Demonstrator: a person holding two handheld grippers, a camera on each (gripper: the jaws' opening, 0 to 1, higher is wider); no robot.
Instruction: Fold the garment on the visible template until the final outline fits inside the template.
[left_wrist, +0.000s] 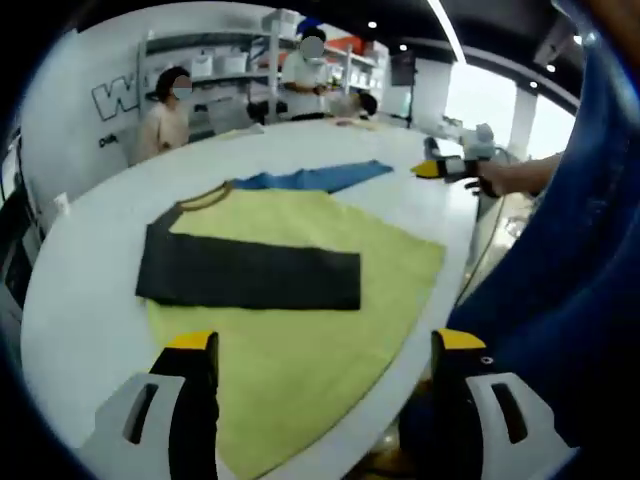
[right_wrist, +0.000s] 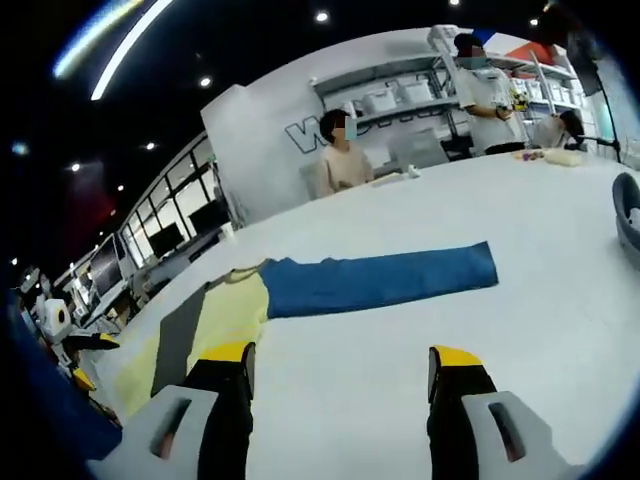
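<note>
The left claw (left_wrist: 325, 365) hangs with jaws apart, empty, over the yellow garment (left_wrist: 300, 340) spread on the white surface (left_wrist: 80, 300); the right claw (right_wrist: 340, 375) is likewise spread and empty. One dark sleeve (left_wrist: 250, 275) is folded across the body, while the blue sleeve (right_wrist: 380, 280) lies stretched out, so most folding seems left. People (right_wrist: 340, 155) sit beyond, before shelves (left_wrist: 220, 60).

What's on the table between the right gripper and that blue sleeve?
Nothing: in the right gripper view, bare white table runs from the open right gripper to the blue sleeve.
</note>
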